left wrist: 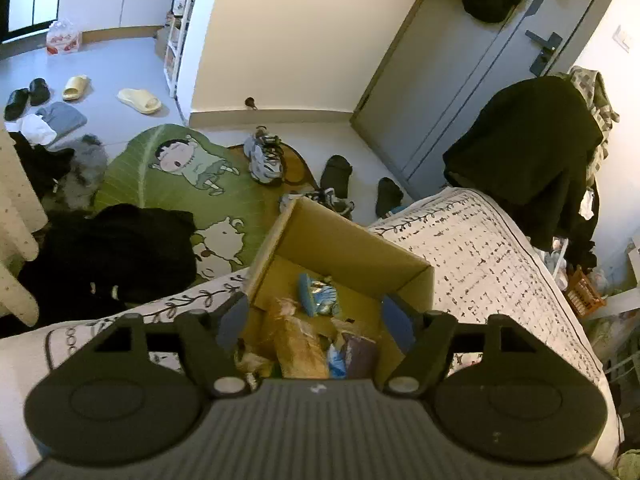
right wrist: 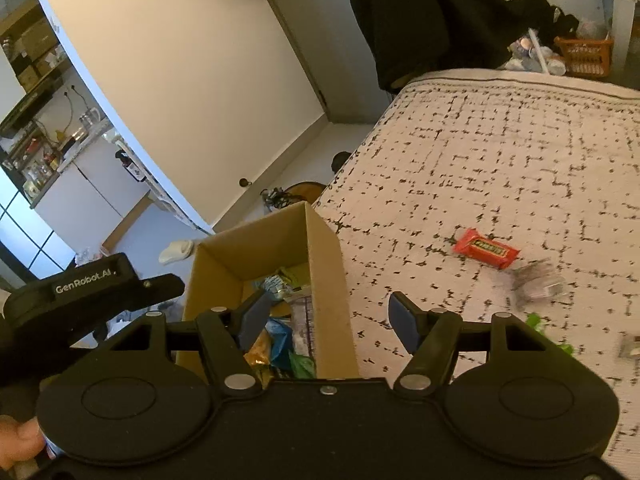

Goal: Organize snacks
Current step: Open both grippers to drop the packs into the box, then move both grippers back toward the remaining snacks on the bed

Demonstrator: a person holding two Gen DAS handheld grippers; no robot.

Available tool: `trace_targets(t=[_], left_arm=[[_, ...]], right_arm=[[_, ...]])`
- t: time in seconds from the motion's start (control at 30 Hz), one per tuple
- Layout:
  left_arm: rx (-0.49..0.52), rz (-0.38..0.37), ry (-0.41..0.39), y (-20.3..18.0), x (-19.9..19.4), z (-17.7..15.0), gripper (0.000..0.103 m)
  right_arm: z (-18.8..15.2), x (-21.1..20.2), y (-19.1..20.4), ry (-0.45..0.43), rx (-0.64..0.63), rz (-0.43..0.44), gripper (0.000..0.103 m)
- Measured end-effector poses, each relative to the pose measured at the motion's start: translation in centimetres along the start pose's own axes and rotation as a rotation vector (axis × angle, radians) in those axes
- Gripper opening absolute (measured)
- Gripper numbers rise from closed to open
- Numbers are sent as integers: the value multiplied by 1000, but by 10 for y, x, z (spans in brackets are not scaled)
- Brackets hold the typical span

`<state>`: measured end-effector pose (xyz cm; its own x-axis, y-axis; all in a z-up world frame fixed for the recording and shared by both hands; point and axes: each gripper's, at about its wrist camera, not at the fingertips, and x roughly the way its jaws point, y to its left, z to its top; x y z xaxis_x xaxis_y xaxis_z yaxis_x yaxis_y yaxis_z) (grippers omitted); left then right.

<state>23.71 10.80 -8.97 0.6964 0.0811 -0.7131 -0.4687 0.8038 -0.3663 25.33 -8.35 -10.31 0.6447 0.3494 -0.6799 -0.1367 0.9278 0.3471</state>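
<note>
An open cardboard box (left wrist: 340, 240) stands on the patterned bedspread (left wrist: 480, 256) and holds several snack packs, among them a blue bag (left wrist: 318, 294) and a tan pack (left wrist: 298, 346). My left gripper (left wrist: 316, 322) is open and empty above the box. The box also shows in the right wrist view (right wrist: 324, 264). My right gripper (right wrist: 328, 320) is open and empty over the box's right wall. A red candy bar (right wrist: 486, 249), a clear wrapped snack (right wrist: 538, 283) and a green wrapper (right wrist: 548, 330) lie on the bedspread (right wrist: 500, 152) to the right.
The left gripper's body (right wrist: 92, 292) shows at the left of the right wrist view. On the floor are a green cartoon rug (left wrist: 180, 176), black clothes (left wrist: 108, 256), shoes (left wrist: 264, 156) and slippers (left wrist: 138, 100). A dark coat (left wrist: 528, 152) hangs by the grey door (left wrist: 460, 72).
</note>
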Motion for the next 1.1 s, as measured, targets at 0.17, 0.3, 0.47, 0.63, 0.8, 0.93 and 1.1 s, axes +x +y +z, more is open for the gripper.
trace_targets(t=[0.17, 0.3, 0.47, 0.63, 0.8, 0.93, 1.1], left_arm=[[-10, -19, 16, 2, -14, 0, 74], [7, -24, 18, -3, -28, -4, 86], [23, -27, 12, -11, -47, -12, 93], [35, -48, 9, -17, -59, -22, 96], [53, -73, -3, -25, -65, -35, 103], [70, -103, -8, -36, -70, -49, 103], [86, -129, -14, -49, -74, -66, 103]], right_arm=[[1, -26, -5, -9, -20, -1, 71], [2, -49, -14, -38, -4, -2, 84], [5, -71, -30, -85, 21, -15, 95], [-2, -91, -57, -124, 52, -78, 102], [-8, -104, -82, -127, 115, -122, 103], [-14, -115, -95, -130, 130, -129, 103], [-21, -122, -111, -115, 141, -170, 103]])
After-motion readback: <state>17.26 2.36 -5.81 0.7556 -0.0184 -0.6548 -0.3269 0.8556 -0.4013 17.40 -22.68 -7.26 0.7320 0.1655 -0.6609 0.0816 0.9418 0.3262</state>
